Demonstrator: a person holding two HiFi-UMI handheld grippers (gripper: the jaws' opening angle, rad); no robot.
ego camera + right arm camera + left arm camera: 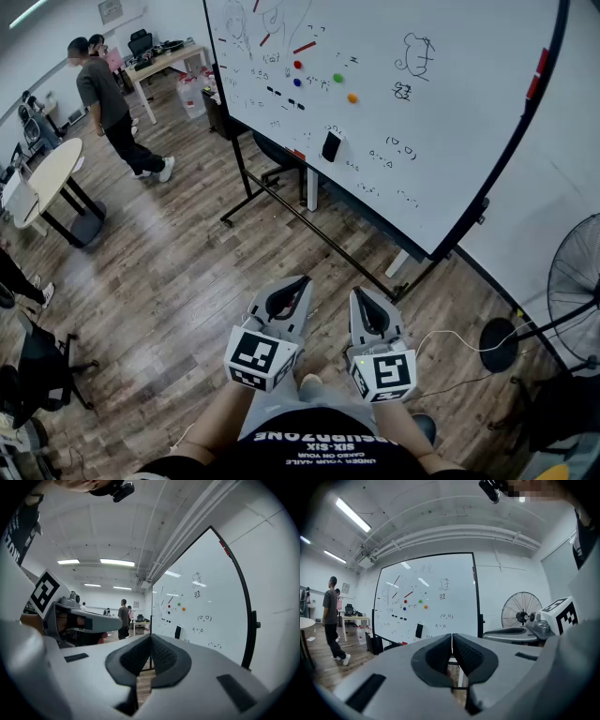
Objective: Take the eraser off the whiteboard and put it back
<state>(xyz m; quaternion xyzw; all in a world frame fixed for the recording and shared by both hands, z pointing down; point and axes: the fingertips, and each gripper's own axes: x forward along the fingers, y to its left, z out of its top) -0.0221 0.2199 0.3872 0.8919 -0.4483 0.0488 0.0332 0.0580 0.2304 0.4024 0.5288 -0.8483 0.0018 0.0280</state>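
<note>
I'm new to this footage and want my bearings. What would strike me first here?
The big whiteboard on its stand fills the upper right of the head view, with a black eraser stuck low on it below coloured magnets. At the bottom, the left gripper and right gripper sit side by side, both shut and empty, short of the board. A person stands at upper left.

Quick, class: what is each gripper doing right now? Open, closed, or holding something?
Left gripper: closed, nothing between its jaws.
Right gripper: closed, nothing between its jaws.
</note>
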